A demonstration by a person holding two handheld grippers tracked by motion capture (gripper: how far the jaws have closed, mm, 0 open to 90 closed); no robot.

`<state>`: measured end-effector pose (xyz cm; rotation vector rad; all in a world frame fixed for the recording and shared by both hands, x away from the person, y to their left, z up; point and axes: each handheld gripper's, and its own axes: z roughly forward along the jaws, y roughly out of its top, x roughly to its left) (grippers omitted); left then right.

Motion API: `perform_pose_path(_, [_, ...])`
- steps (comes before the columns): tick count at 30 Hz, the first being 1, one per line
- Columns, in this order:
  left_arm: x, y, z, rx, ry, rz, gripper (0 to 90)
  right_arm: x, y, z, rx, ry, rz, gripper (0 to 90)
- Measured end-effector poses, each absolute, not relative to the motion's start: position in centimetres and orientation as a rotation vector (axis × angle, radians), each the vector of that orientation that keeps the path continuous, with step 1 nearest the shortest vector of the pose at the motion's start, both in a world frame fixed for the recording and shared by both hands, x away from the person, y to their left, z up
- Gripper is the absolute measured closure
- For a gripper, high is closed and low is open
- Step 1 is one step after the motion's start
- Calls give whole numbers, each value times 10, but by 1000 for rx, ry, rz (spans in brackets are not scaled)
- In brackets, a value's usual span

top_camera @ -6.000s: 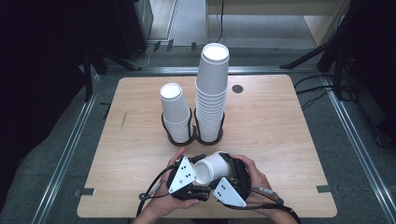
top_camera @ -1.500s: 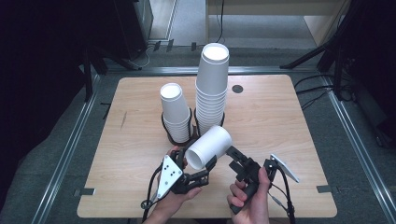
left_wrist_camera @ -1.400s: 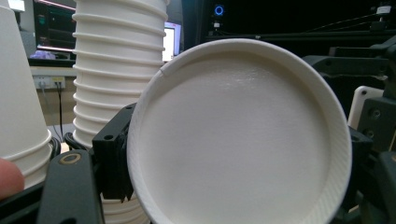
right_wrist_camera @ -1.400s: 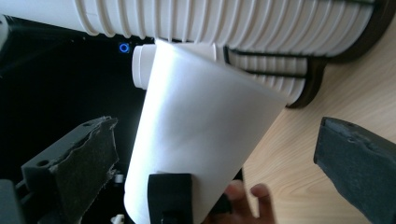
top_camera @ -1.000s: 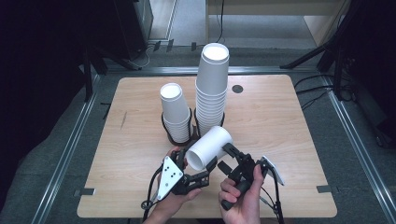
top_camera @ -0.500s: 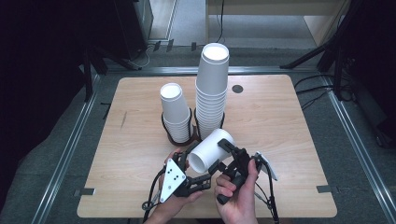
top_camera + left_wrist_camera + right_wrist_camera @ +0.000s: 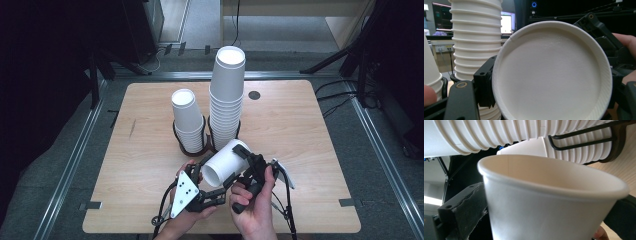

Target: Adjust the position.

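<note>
Your left gripper (image 7: 216, 186) clamps paper cup (image 7: 226, 162) near table's (image 7: 310, 145) 6 o'clock edge. Your right gripper (image 7: 248, 167), jaws just closing, straddles cup from 3 o'clock; pad contact unclear. Step: handover or separating nested cups. Next: firm right grip, pull apart. Cup stacks (image 7: 226, 100) at 12.

Both hands come in from six o'clock in the high view, close together. The left claw (image 7: 212, 172) points toward one o'clock, its grey three-cornered plate facing up and to the left, the left hand (image 7: 187, 212) wrapped under its body. Its jaws stand clamped on a white cup (image 7: 225, 162). The right claw (image 7: 247, 165) points toward eleven o'clock, gripped from below by the right hand (image 7: 255, 207). Its jaws have just been closing and now straddle the same cup's wall.
</note>
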<state>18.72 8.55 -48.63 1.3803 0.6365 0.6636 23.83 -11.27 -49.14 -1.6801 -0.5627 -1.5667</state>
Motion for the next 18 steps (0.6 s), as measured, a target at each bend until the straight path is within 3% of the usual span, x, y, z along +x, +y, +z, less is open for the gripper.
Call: perform_pose_path(18, [189, 87, -484, 1442, 662, 647, 189, 238, -110, -497, -1713, -566, -1590, 125])
